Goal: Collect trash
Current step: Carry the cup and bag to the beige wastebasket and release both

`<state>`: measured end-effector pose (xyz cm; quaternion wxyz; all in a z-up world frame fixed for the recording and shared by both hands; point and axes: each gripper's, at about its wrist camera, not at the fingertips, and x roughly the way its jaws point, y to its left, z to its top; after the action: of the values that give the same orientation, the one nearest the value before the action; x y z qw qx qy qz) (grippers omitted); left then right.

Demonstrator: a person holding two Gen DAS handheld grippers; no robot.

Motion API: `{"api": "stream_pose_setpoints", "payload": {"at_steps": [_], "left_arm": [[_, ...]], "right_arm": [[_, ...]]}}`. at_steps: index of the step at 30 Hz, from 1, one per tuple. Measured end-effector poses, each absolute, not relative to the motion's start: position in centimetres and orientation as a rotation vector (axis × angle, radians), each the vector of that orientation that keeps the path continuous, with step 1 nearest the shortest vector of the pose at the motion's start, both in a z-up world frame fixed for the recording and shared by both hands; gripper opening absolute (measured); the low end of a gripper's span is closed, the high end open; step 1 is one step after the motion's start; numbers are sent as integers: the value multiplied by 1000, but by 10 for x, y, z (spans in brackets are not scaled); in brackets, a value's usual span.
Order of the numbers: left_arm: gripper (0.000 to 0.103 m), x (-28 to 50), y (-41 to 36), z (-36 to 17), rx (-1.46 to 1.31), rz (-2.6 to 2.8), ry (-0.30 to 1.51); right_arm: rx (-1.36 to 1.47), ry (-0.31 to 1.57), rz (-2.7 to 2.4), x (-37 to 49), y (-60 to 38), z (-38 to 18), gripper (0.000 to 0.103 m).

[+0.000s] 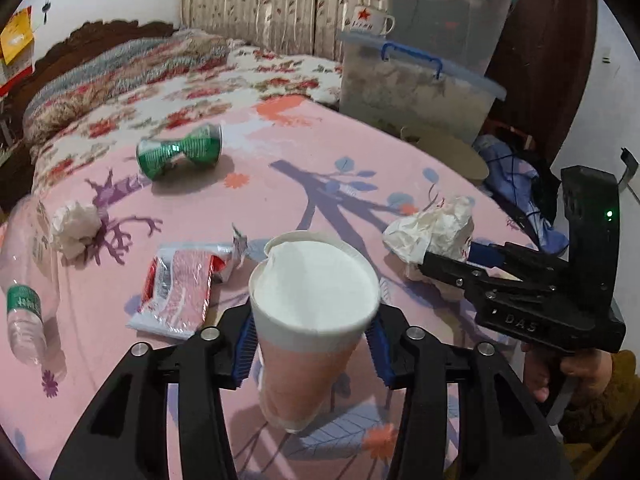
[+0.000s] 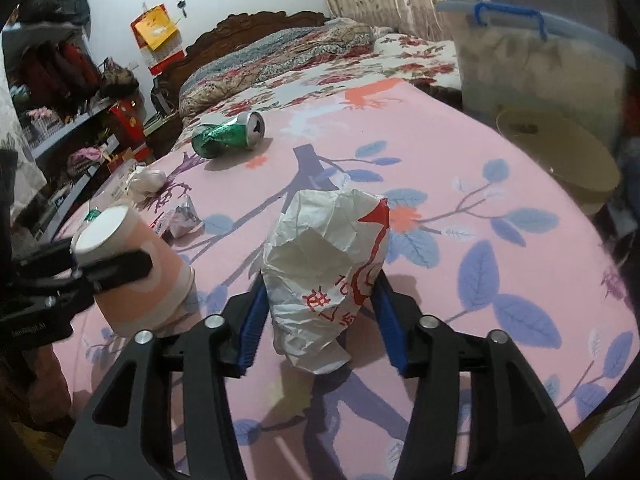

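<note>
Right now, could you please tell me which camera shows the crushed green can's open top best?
The right wrist view: the crushed green can turns its silver top and opening toward that camera. In the left wrist view the can lies side-on, showing only its pinched middle.

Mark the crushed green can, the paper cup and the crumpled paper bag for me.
crushed green can (image 1: 180, 152), left wrist view, on its dented middle.
paper cup (image 1: 292, 368), left wrist view, on its pink side wall.
crumpled paper bag (image 2: 320, 264), right wrist view, on its creased white front.

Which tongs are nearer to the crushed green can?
Left. The left tongs, gripping the paper cup, are closer to the green can; the right tongs sit farther right, around the crumpled paper bag.
</note>
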<state>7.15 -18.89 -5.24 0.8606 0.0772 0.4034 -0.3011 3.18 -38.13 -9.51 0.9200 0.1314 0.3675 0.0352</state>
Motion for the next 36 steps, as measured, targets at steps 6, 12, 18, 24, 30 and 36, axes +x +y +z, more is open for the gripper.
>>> {"api": "stream_pose_setpoints", "payload": {"at_steps": [6,12,18,24,30,36], "left_arm": [[47,75,-188,-58,166,-611,877],[40,73,-188,-60,174,-620,895],[40,89,-228,-35,220,-709,884],[40,135,-336,-12,292,-876,880],[40,188,-464,-8,251,-989,957],[84,217,-553,-16,243,-986,939]], "right_arm": [[293,759,71,33,-384,-97,65],[292,768,101,31,-384,-105,47],[360,682,101,30,-415,-92,42],[413,632,-5,40,-499,-77,42],[456,641,-155,65,-599,-77,43],[451,633,-248,91,-649,-83,78]]}}
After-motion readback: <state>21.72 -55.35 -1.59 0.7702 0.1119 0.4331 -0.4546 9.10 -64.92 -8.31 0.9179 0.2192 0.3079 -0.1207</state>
